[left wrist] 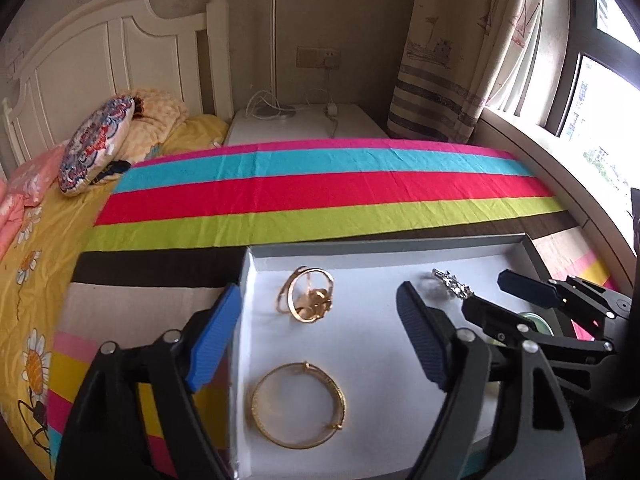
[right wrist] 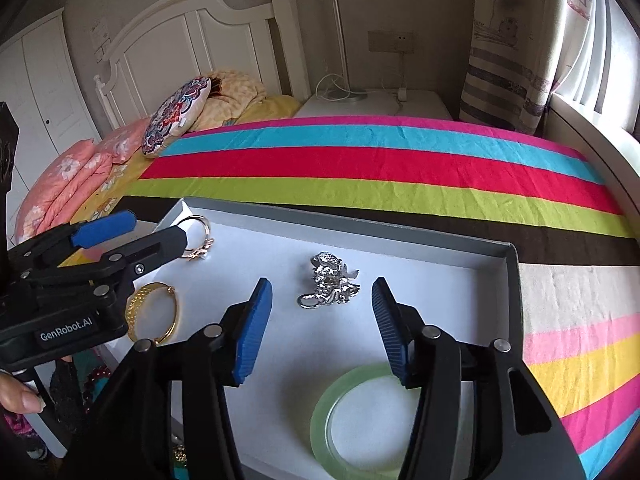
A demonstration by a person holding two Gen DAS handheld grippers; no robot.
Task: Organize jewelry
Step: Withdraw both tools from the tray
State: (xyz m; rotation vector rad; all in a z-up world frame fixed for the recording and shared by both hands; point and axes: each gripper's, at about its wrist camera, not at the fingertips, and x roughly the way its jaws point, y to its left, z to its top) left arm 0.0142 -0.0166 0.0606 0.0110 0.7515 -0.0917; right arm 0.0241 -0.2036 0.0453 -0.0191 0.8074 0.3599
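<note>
Jewelry lies in the white tray [right wrist: 420, 248] on the striped bed [right wrist: 360, 160]. Left in the tray: a gold ring cluster [left wrist: 306, 296] and a gold bangle [left wrist: 298, 406], partly hidden in the right view. Centre: a silver brooch [right wrist: 330, 280]. Near right: a green jade bangle [right wrist: 360, 420], cut off by claw fingers. Left claw [left wrist: 320, 344] gapes wide, empty; right claw [right wrist: 322, 332] is half open, empty.

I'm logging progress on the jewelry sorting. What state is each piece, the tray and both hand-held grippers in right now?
Tray: open, on the striped bedspread.
Gold bangle: lying flat in the tray, free.
Gold ring: in the tray, free.
Silver brooch: in the tray, free.
Green bangle: flat in the tray, free.
Left hand-held gripper: open, empty.
Right hand-held gripper: open, empty.
</note>
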